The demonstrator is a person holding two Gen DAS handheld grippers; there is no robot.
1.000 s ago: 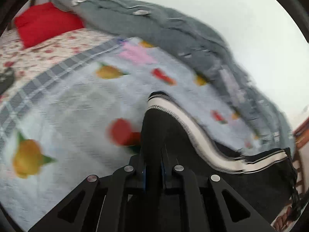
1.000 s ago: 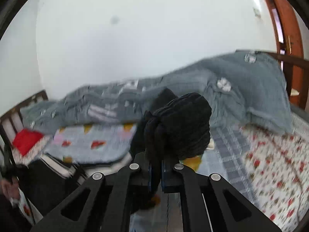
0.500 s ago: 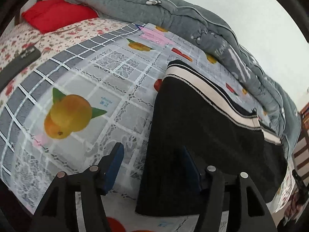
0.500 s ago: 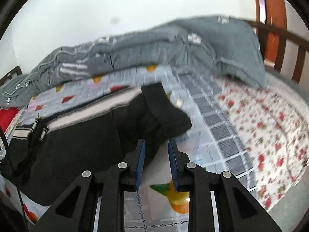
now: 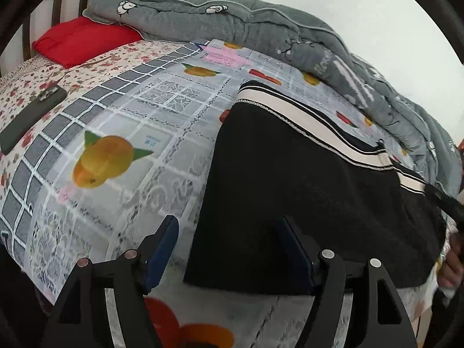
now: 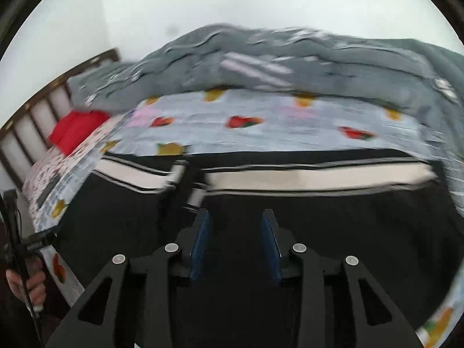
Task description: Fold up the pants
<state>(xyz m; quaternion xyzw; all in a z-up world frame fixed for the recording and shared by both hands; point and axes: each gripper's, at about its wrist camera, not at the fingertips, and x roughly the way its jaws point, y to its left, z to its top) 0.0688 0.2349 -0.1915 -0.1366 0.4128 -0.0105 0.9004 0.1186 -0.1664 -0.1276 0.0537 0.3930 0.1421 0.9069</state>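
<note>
Black pants (image 5: 304, 191) lie flat on the bed (image 5: 162, 110), both hand-held grippers (image 5: 229, 249) (image 6: 235, 240) spread wide, empty; slack knit could bunch if regrasped off-edge.

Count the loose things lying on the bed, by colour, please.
Black: 2, pants and phone
Red: 1, pillow
Grey: 1, quilt
Total: 4

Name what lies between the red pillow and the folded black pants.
Left wrist view: floral sheet, then fruit-printed grey checked cloth, between red pillow and black pants.
</note>
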